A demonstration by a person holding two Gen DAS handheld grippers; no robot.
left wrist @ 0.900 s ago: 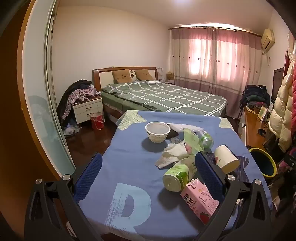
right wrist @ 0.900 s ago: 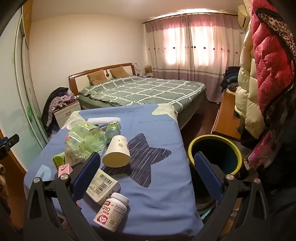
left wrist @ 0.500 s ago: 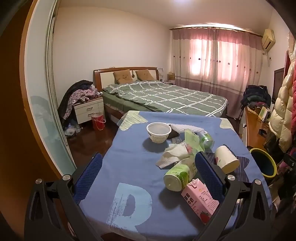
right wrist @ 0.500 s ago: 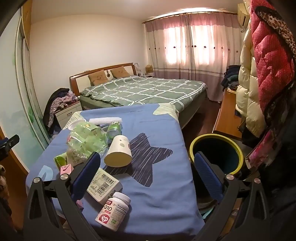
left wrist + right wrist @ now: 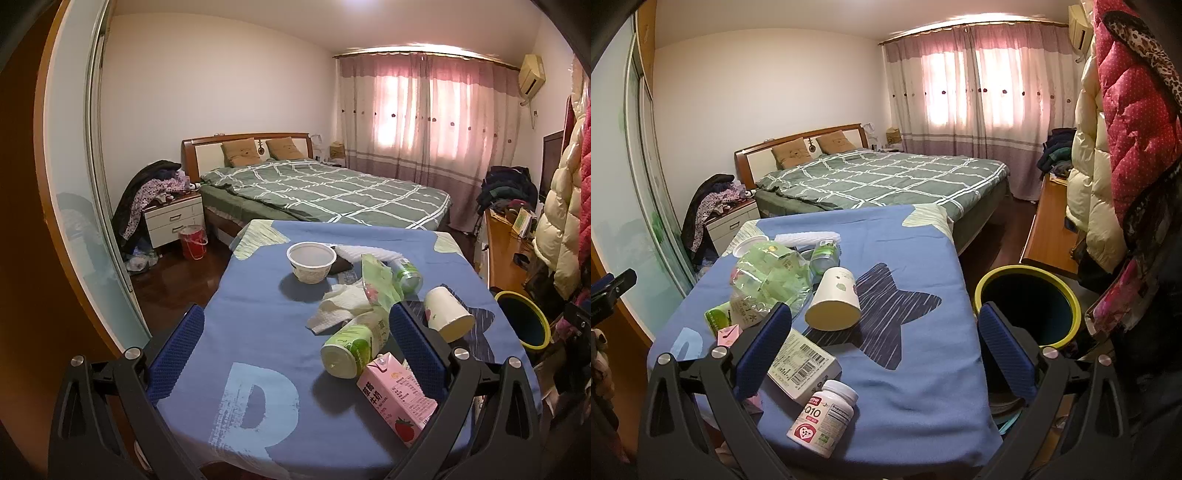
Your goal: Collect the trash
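Observation:
Trash lies on a table with a blue cloth (image 5: 258, 314): a white bowl (image 5: 311, 262), crumpled tissue (image 5: 341, 306), a green plastic bag (image 5: 768, 280), a green can (image 5: 406, 275), a green bottle on its side (image 5: 351, 345), a pink milk carton (image 5: 397, 400), a tipped paper cup (image 5: 834, 301), a white box (image 5: 803, 365) and a white pill bottle (image 5: 823, 413). A yellow-rimmed dark bin (image 5: 1028, 306) stands right of the table. My left gripper (image 5: 293, 350) is open above the near edge. My right gripper (image 5: 882, 352) is open and empty above the near right corner.
A bed with a green checked cover (image 5: 325, 194) stands behind the table. A nightstand piled with clothes (image 5: 170, 218) and a red bucket (image 5: 192, 242) are at the left. A wooden desk (image 5: 1049, 229) and hanging coats (image 5: 1126, 147) are at the right.
Both views have shifted slightly; the grippers have drifted a little and stay open. The trash has not moved.

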